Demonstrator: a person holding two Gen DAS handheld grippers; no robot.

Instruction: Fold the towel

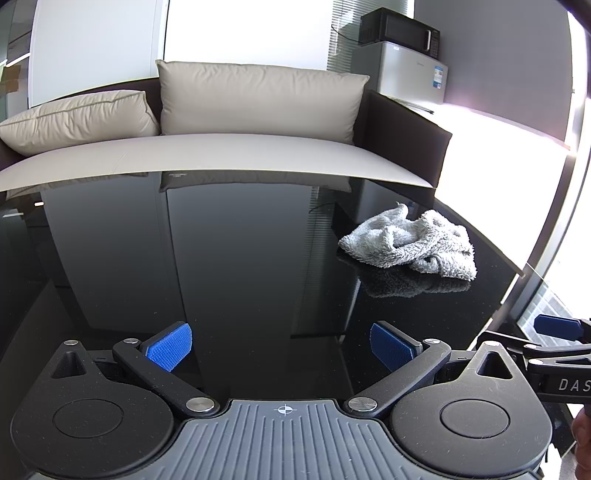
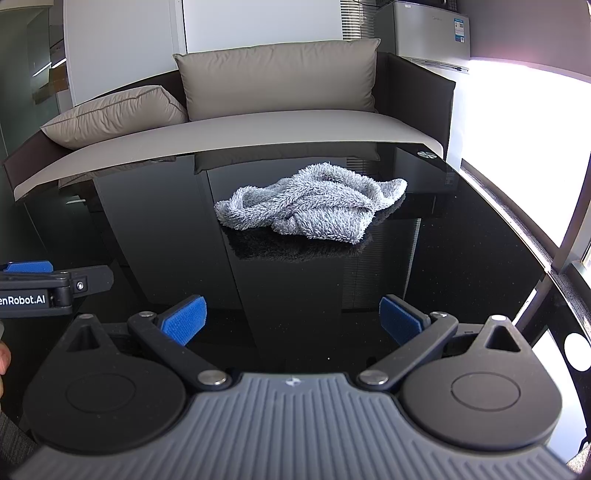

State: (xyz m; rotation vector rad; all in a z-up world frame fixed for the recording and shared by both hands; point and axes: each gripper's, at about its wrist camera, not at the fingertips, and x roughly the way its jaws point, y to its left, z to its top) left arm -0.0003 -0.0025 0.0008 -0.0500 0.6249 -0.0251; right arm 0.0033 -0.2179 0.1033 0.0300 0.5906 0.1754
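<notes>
A grey fluffy towel (image 1: 410, 242) lies crumpled in a heap on the glossy black table (image 1: 240, 258), toward its far right side in the left wrist view. Seen from the right wrist, the towel (image 2: 314, 203) sits straight ahead near the middle of the table (image 2: 443, 258). My left gripper (image 1: 280, 349) is open with blue pads and holds nothing; the towel is ahead and to its right. My right gripper (image 2: 291, 319) is open too, empty, a short way back from the towel. Each gripper shows at the edge of the other's view.
A sofa (image 1: 229, 155) with beige cushions (image 1: 258, 99) runs along the table's far edge. A small grey fridge (image 1: 410, 70) with a black microwave (image 1: 400, 29) on top stands at the back right. Bright windows lie to the right, past the table's curved edge.
</notes>
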